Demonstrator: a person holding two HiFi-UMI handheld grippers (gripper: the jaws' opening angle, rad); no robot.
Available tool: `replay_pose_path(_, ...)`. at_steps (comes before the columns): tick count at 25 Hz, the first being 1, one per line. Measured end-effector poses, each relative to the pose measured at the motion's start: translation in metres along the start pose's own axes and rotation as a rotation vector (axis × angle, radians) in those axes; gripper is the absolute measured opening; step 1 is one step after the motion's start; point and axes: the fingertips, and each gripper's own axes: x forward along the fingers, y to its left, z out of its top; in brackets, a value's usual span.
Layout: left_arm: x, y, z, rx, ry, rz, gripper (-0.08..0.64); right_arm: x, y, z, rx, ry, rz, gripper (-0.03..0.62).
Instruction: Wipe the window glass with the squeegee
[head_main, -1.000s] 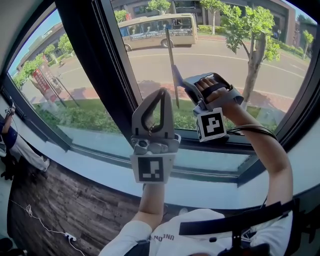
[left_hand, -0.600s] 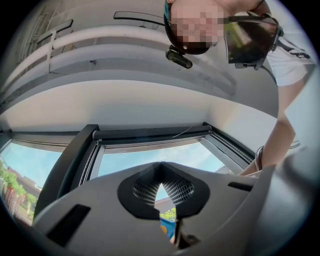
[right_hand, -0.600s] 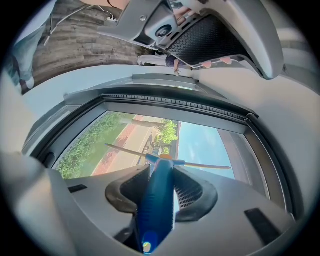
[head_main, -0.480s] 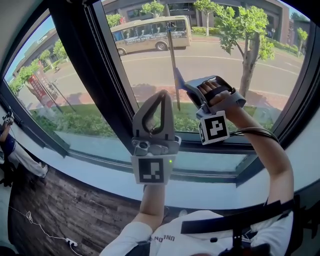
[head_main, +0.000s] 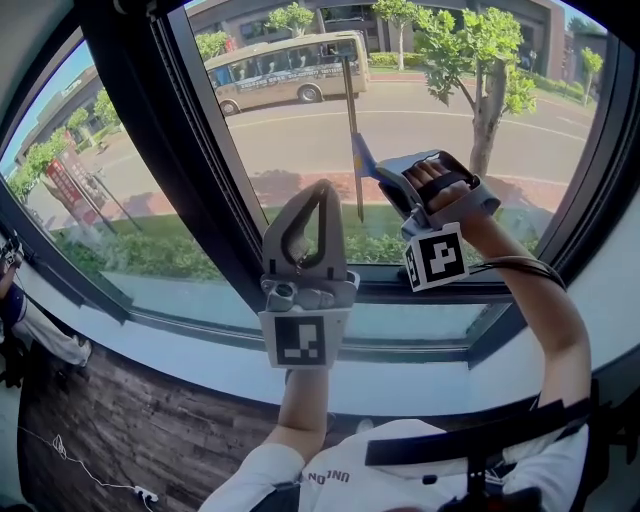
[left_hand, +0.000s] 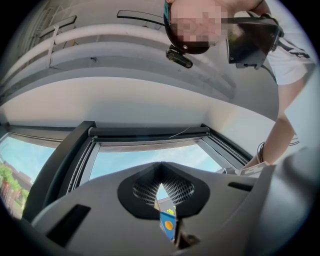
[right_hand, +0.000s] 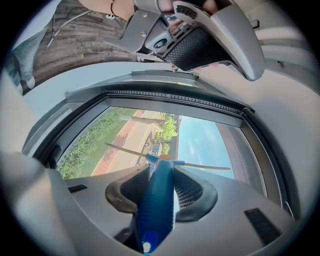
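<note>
The squeegee has a blue handle and a thin long blade that stands upright against the window glass. My right gripper is shut on the handle, raised in front of the right pane. In the right gripper view the blue handle runs between the jaws and the blade crosses the glass. My left gripper is held up lower and to the left, its jaws pointing upward and shut. A small blue and orange piece shows low in their gap; I cannot tell what it is.
A thick black mullion splits the window left of my grippers. A pale sill runs below the black bottom frame. A wooden floor lies beneath, with a thin cable. A person is at the far left edge.
The head view has swung a little, so the street outside has shifted. My right gripper and the squeegee have edged slightly right on the glass. The left gripper has hardly moved.
</note>
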Motion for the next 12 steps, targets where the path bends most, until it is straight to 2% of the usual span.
replay_pose_path(12, 0.012, -0.025, -0.002, -0.034, -0.019, -0.049, 0.002, -0.024, 0.014, -0.036, -0.011, 0.052, 0.011, 0.144)
